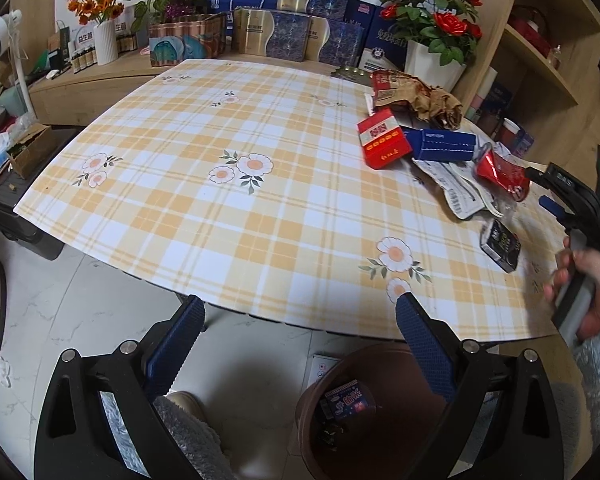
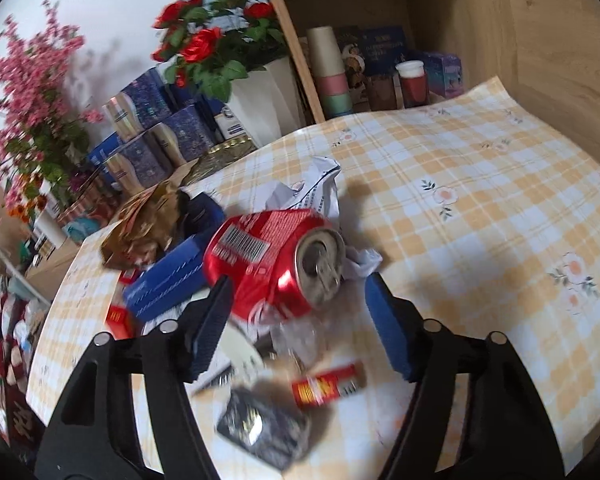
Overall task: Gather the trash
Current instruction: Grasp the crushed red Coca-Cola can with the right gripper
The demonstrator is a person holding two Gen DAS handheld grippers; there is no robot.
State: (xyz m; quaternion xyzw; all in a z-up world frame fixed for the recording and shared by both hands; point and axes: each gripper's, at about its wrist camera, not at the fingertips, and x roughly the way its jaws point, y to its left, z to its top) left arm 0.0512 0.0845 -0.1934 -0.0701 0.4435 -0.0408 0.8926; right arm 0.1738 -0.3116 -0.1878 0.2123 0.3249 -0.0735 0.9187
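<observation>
Left wrist view: the bin (image 1: 380, 412) on the floor below the counter (image 1: 220, 208) edge already holds a printed packet and scraps, so collection is judged partly done. The left gripper (image 1: 300, 316) hangs wide and empty. The right gripper (image 2: 298, 296) brackets the crushed can (image 2: 276, 256), pads not yet pressing. Boxes, papers and wrappers remain on the counter.

A table (image 1: 228, 200) under a yellow plaid cloth with flowers fills the view. At its right side lies a heap: red box (image 1: 382, 143), blue box (image 1: 444, 145), brown wrapper (image 1: 432, 102), printed paper (image 1: 456, 188), crushed red can (image 1: 500, 174) and, nearer, a dark packet (image 1: 501, 245)
</observation>
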